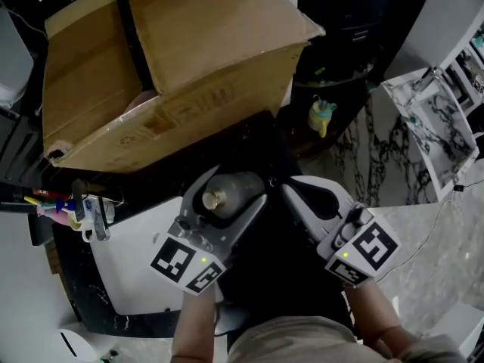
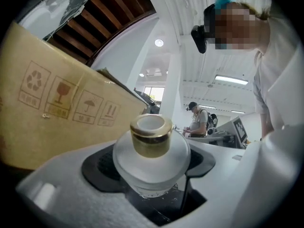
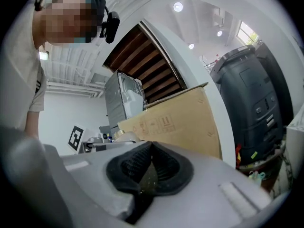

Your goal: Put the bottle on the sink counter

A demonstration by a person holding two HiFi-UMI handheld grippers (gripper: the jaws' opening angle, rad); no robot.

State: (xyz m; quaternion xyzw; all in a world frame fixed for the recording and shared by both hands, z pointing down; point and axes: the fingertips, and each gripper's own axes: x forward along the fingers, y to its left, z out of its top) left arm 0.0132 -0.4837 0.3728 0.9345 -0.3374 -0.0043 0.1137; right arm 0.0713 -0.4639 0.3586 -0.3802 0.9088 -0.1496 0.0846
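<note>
Fingers (image 1: 246, 219) of the left gripper (image 1: 227, 190) stand wide and clamp a small frosted bottle (image 2: 151, 158) across its round body. The dark pads (image 2: 98, 164) press on either side, and the gold neck (image 2: 151, 136) points back toward the gripper's own camera. Held this way, the bottle lies level in the air, just below a big cardboard box (image 1: 174, 74) and not on any surface. The right gripper (image 1: 290, 189) hovers just beside it, its fingers closed together on nothing. The bottle looks like thick glass: stiff, fairly heavy for its size, smooth enough to slip, and likely to chip or break if it lands hard. Its curved body gives the pads little flat surface to bite on, so a grip across the widest part seems the safest. It probably needs turning upright so the flat base meets the tabletop first. Which surface is the sink tabletop I cannot tell for sure.
</note>
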